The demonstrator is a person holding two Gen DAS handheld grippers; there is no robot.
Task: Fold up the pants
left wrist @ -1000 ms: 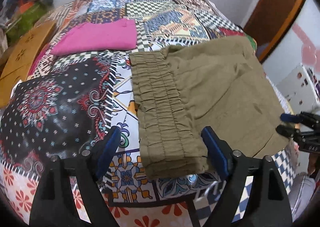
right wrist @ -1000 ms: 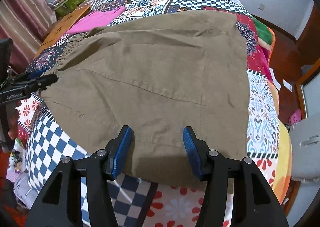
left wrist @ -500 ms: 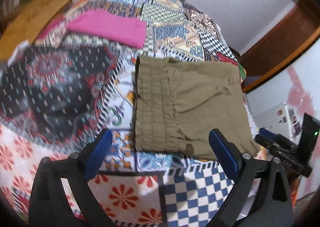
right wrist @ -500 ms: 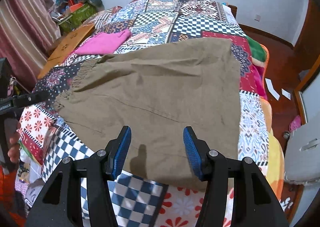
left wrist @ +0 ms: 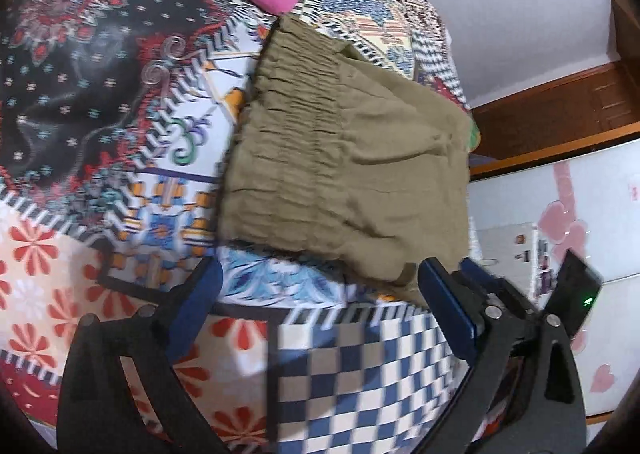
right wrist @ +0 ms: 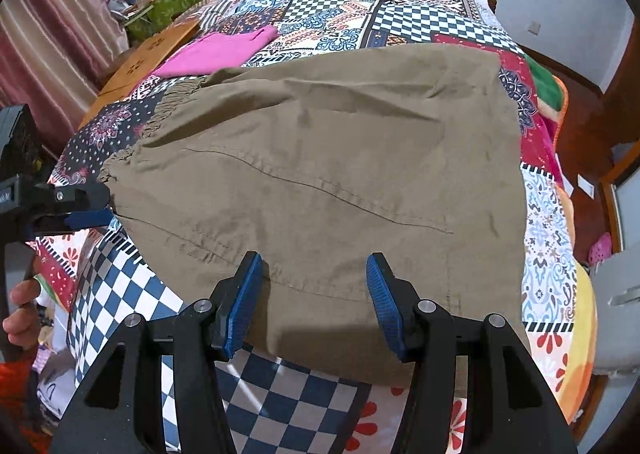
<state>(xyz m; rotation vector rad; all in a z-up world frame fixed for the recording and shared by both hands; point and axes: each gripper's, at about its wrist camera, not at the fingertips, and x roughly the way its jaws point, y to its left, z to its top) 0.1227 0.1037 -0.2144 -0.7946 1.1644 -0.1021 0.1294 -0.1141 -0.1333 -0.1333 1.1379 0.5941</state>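
Olive pants (right wrist: 320, 182) folded flat on patchwork bedspread (right wrist: 420, 18); soft, light, apt to crease; best pinched at near hem; left gripper (left wrist: 320, 294) spread wide, empty; right gripper (right wrist: 314, 294) half parted, gripping nothing.

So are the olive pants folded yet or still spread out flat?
Folded at least once: the olive pants lie as a compact rectangle on the quilt, gathered waistband along one edge. Layer count: cannot tell.
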